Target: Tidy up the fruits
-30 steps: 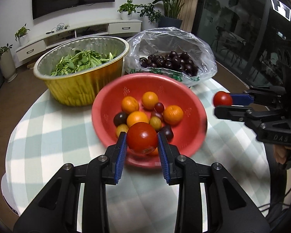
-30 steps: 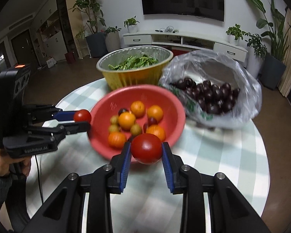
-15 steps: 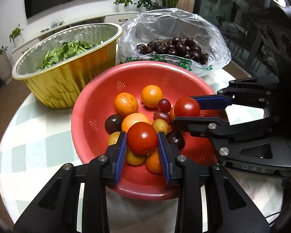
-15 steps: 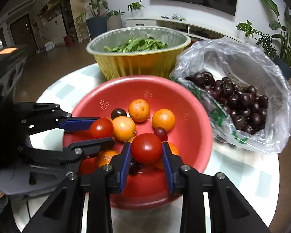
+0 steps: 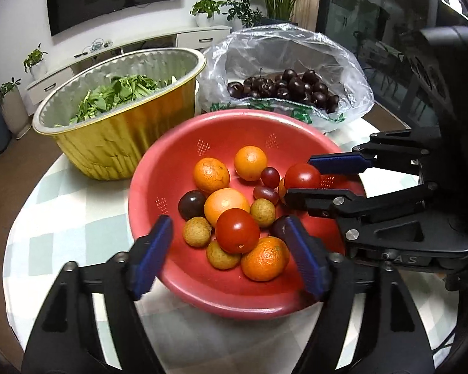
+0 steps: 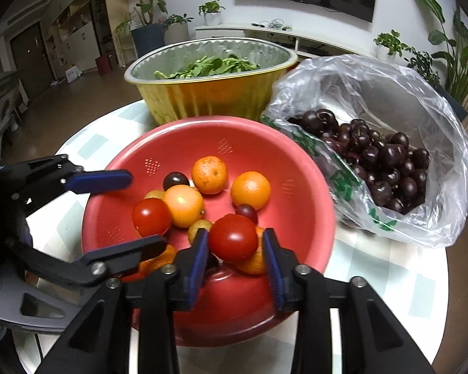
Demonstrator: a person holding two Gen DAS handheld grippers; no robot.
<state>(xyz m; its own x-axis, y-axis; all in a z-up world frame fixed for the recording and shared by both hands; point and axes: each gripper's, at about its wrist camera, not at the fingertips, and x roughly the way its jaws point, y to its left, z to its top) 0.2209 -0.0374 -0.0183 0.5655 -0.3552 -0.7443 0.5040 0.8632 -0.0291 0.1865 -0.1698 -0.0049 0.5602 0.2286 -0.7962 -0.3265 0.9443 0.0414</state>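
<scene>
Sitting on the desk (image 5: 78, 218): colander (image 5: 171, 168) nearest, holding oranges (image 5: 250, 162), tomatoes (image 5: 237, 230) and small fruits; foil bowl (image 5: 115, 143) of greens (image 5: 115, 93) lying behind it to the left, bag (image 5: 296, 50) of cherries (image 5: 290, 88) behind to the right.

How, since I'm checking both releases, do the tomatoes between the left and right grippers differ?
The left gripper is opening its jaws wide, well clear of the left tomato; the right gripper, also opening, stands close around the right tomato. The left tomato sits on piled fruit; whether the right tomato rests on anything is unclear. Both are round, red, over the red bowl.
</scene>
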